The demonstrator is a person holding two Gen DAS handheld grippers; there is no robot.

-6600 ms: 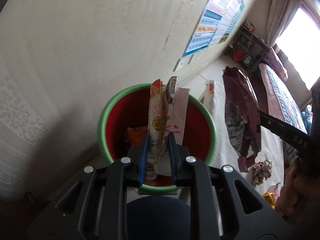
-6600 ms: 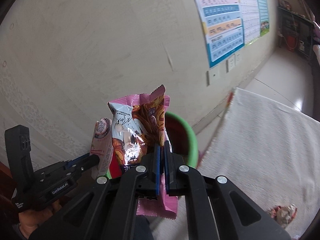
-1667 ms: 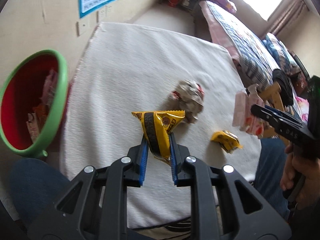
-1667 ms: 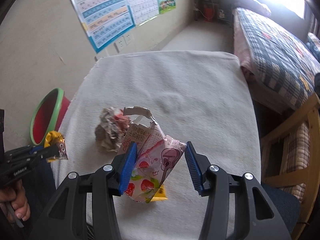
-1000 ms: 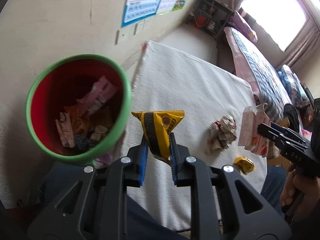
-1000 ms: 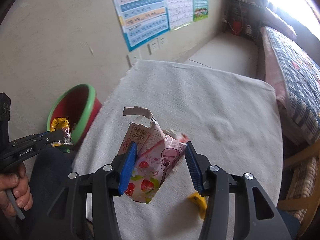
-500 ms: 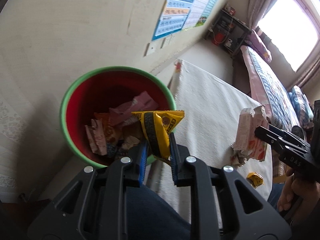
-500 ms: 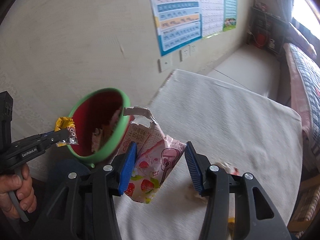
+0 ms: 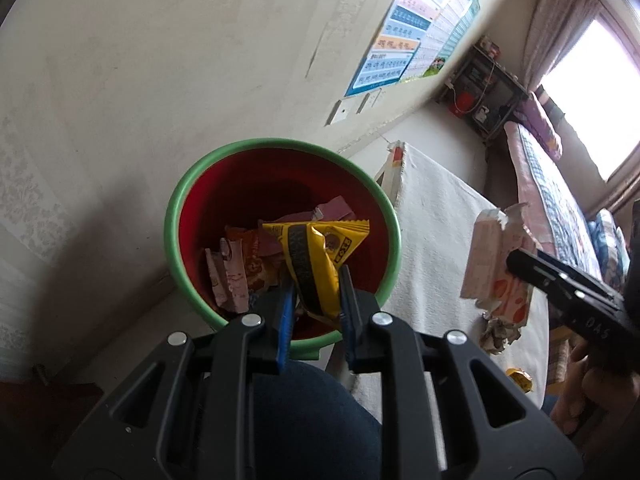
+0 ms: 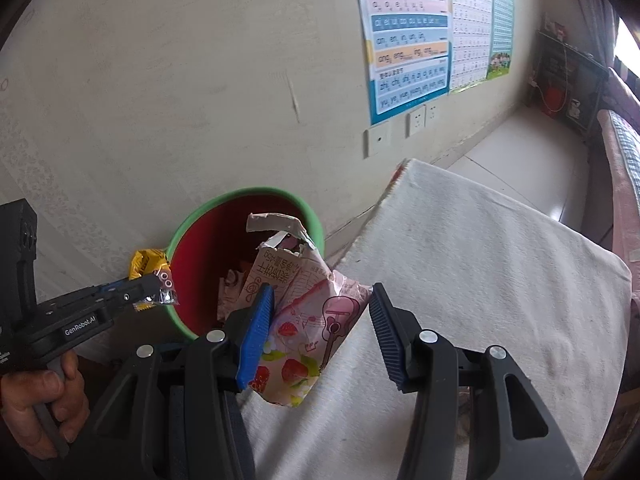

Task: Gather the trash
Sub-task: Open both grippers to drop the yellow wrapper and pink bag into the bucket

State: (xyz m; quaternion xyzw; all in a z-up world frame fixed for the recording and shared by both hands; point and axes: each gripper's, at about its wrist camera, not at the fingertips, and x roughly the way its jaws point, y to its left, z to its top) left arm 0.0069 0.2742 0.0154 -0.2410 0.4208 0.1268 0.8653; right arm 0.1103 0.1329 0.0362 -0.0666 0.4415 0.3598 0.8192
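- My left claw [image 9: 315,292] is clamped tight on a yellow snack wrapper [image 9: 316,256], blue pads pinching it on both sides, and it hangs right over the mouth of the bin [image 9: 276,146].
- The bin is red inside with a green rim and sits on the floor against the wall, just off the corner of the white cloth-covered table [image 10: 480,264]. It's already got a pile of wrappers [image 9: 244,264] in the bottom, pinkish and orange ones.
- My right claw [image 10: 320,320] has a torn pink strawberry packet [image 10: 304,320] between its pads. The jaws stand fairly wide: the left pad presses on the packet and the packet's corner reaches the right one, so I'd call that held.
- That packet is over the table edge, next to the bin but not above it.
- From the left camera I can see a crumpled paper ball [image 9: 498,330] and a small yellow wrapper [image 9: 519,378] lying on the table.
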